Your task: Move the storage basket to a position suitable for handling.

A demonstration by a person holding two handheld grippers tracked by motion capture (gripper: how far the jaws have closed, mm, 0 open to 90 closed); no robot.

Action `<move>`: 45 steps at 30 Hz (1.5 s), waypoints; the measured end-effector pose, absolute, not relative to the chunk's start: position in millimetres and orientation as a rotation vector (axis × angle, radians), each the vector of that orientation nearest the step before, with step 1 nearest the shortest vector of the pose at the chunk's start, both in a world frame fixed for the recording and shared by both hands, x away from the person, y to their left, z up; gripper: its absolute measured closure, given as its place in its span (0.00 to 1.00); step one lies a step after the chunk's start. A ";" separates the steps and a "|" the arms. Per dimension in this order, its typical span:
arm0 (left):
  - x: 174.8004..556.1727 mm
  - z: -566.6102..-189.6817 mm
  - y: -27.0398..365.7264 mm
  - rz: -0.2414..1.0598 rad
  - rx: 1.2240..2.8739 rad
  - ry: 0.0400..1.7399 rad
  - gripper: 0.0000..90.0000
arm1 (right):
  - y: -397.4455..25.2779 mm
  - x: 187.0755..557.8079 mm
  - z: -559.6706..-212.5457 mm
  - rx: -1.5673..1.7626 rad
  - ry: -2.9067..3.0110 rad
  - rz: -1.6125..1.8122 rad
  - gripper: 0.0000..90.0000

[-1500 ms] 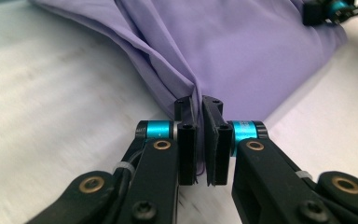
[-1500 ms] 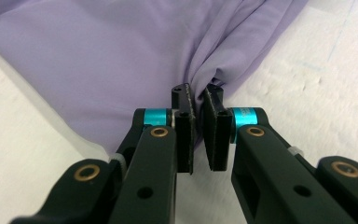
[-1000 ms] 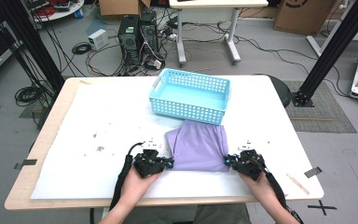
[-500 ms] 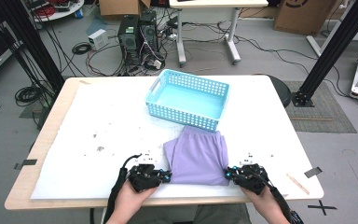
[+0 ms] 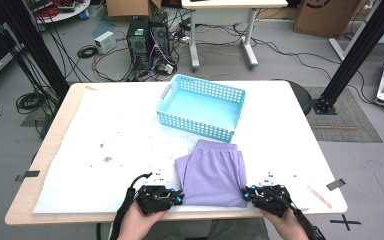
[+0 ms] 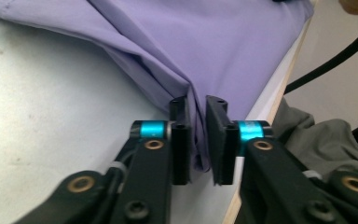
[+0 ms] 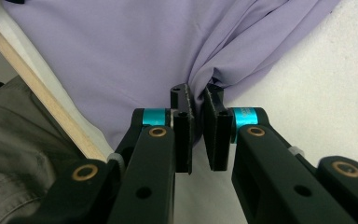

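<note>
A folded purple garment point(image 5: 214, 170) lies on the white table cover near the front edge. My left gripper point(image 5: 178, 199) is shut on its near left corner; in the left gripper view the cloth point(image 6: 205, 46) is pinched between the jaws of the gripper point(image 6: 198, 135). At the near right corner my right gripper point(image 5: 247, 192) holds the same garment, and the right gripper view has the fabric point(image 7: 135, 51) bunched between the jaws of that gripper point(image 7: 198, 128).
A light blue perforated basket point(image 5: 201, 105) stands empty behind the garment at the table's middle back. The wooden table edge point(image 7: 42, 88) runs close beside the right gripper. Small dark specks point(image 5: 107, 159) mark the cover at left.
Both grippers have pulled the garment toward the front edge of the table, away from the basket, which it overlapped a second ago.
</note>
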State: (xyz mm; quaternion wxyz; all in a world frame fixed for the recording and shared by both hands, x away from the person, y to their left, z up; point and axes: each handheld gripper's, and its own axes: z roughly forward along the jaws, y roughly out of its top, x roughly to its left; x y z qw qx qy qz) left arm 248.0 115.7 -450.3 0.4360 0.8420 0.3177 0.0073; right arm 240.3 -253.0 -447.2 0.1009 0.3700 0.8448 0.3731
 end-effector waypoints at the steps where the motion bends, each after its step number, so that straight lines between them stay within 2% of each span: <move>1: 247.8 -449.8 116.6 0.015 2.095 0.792 0.84 | -252.8 239.6 -447.0 1.094 2.498 1.096 0.93; 2: 247.8 -448.6 117.9 0.013 2.102 0.792 0.72 | -252.9 239.5 -446.6 1.086 2.499 1.092 0.89; 3: 247.5 -447.4 118.6 0.016 2.099 0.806 0.72 | -252.9 239.5 -446.6 1.086 2.499 1.092 0.89; 4: 247.6 -446.2 119.6 0.034 2.105 0.816 0.56 | -253.7 239.4 -446.2 1.097 2.482 1.097 0.79; 5: 247.8 -445.1 120.8 0.067 2.107 0.838 0.56 | -253.7 239.4 -446.2 1.097 2.482 1.097 0.79; 6: 248.9 -444.0 122.8 0.098 2.101 0.862 0.49 | -256.4 241.4 -444.8 1.100 2.460 1.116 0.72; 7: 250.4 -443.4 124.7 0.104 2.096 0.867 0.49 | -256.4 241.4 -444.8 1.100 2.460 1.116 0.72; 12: 258.3 -439.1 132.7 0.125 2.052 0.911 0.44 | -262.7 250.7 -437.3 1.123 2.360 1.135 0.56; 18: 266.5 -434.2 134.2 0.142 2.006 0.894 0.44 | -269.5 265.8 -430.7 1.144 2.282 1.168 0.47; 25: 289.9 -430.1 120.3 0.091 1.958 0.907 0.44 | -263.9 276.6 -429.3 1.143 2.313 1.191 0.49; 27: 293.7 -431.4 115.0 0.073 1.964 0.900 0.45 | -257.3 275.2 -430.8 1.115 2.358 1.193 0.49; 29: 297.8 -434.6 109.0 0.045 1.995 0.904 0.53 | -249.9 275.1 -432.2 1.084 2.413 1.184 0.51; 30: 299.3 -436.1 107.2 0.036 2.006 0.908 0.59 | -243.1 275.2 -433.5 1.070 2.437 1.144 0.56; 31: 299.8 -437.0 105.9 0.031 2.010 0.912 0.59 | -243.1 275.2 -433.5 1.070 2.437 1.144 0.56; 32: 300.3 -437.9 104.5 0.029 2.024 0.908 0.67 | -239.7 276.4 -434.8 1.057 2.457 1.120 0.65; 33: 300.1 -438.3 103.7 0.036 2.032 0.913 0.67 | -239.7 276.4 -434.8 1.057 2.457 1.120 0.65; 34: 300.1 -438.5 103.9 0.042 2.040 0.913 0.73 | -238.6 277.3 -435.9 1.047 2.465 1.100 0.74; 35: 299.8 -438.7 104.1 0.044 2.039 0.917 0.73 | -238.6 277.3 -435.9 1.047 2.465 1.100 0.74; 36: 299.5 -439.0 104.9 0.046 2.043 0.911 0.76 | -238.6 277.5 -436.4 1.053 2.471 1.093 0.79; 40: 295.0 -439.8 106.1 0.042 2.059 0.878 0.97 | -242.5 277.9 -436.2 1.054 2.477 1.112 0.94; 45: 286.4 -437.0 109.5 0.034 2.049 0.862 0.99 | -245.2 274.6 -432.8 1.033 2.468 1.125 0.97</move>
